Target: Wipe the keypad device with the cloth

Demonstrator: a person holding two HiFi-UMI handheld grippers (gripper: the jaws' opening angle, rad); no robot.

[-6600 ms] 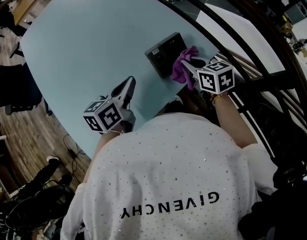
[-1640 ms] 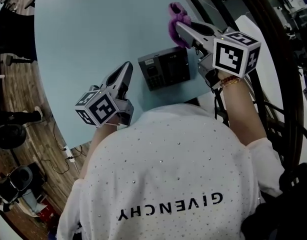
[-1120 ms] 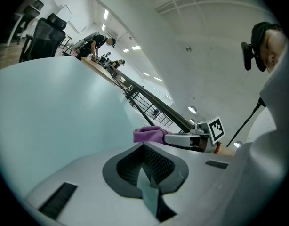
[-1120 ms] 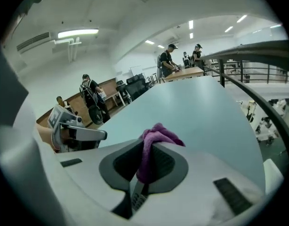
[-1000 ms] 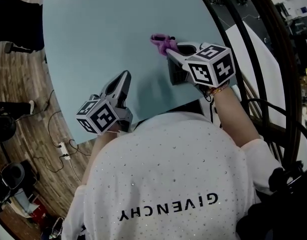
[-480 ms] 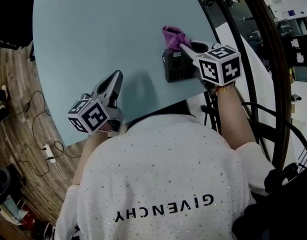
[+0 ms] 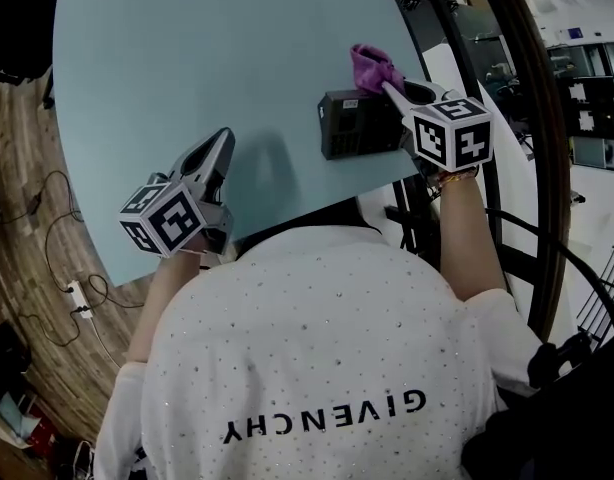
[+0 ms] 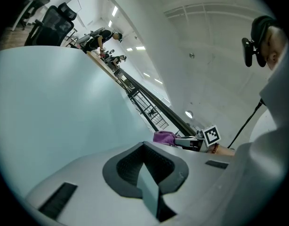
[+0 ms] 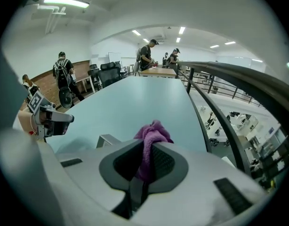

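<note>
Purple cloth [image 7: 372, 68], pinched between the jaws of the right tool [image 7: 389, 88], now sits at the far right corner of the keypad device [image 7: 352, 126]. A second ago it was off the device's far left corner, so it has travelled along the far edge. I judge this to be a wiping pass still under way. The device lies near the right edge of the pale blue desk [image 7: 187, 58]. The left tool [image 7: 222, 146] stays pressed together and empty, well apart from the device.
</note>
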